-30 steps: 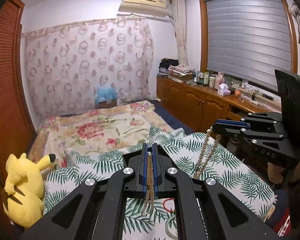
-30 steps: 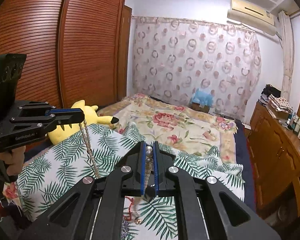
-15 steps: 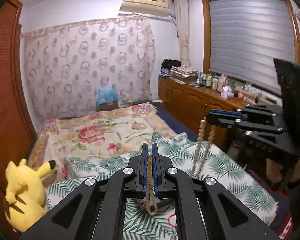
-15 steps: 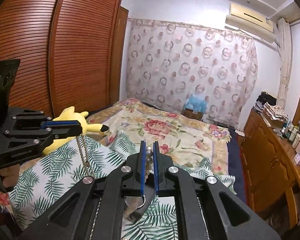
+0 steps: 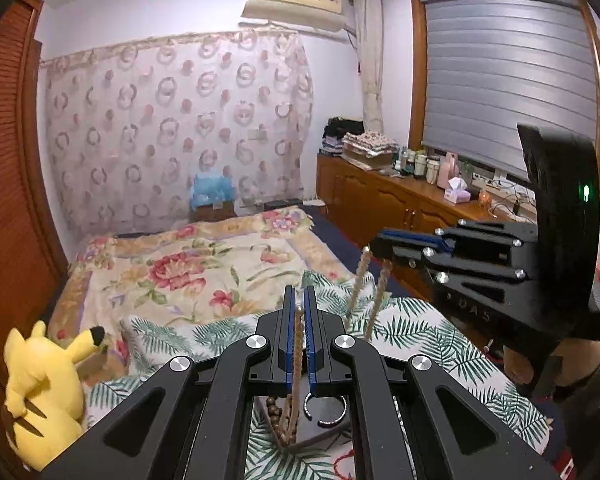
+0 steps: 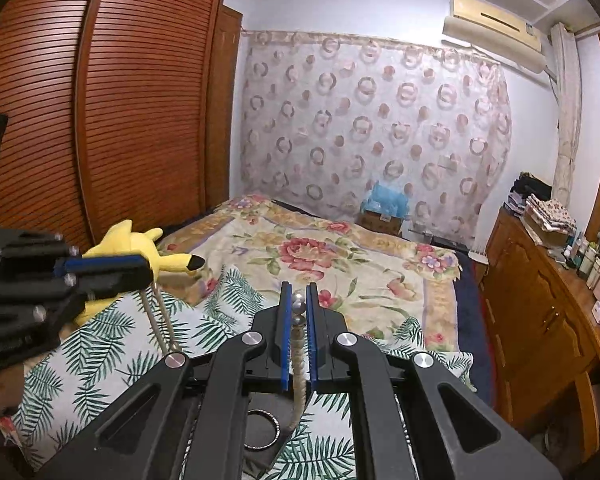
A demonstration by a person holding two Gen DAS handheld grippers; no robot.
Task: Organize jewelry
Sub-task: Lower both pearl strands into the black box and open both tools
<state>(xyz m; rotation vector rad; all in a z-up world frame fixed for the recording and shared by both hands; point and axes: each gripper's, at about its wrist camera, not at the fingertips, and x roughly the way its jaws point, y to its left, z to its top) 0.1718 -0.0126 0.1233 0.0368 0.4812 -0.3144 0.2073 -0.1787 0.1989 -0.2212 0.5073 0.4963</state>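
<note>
- Bed (image 5: 188,264) under a palm-leaf cloth (image 5: 432,340)
- Right gripper (image 6: 296,312), jaws clamped on a beaded necklace (image 5: 374,292) hanging above the cloth
- Left gripper (image 5: 299,316), jaws pinching the same strand, it seems
- Dark tray (image 6: 260,432) below, holding a bangle (image 6: 262,430)

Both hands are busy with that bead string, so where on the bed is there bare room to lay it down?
The palm-leaf cloth lies bare between the yellow plush toy and the black tray. The floral quilt beyond it is bare too. It is crowded right under the jaws: the tray holds a silver ring, with red cord beside it.
</note>
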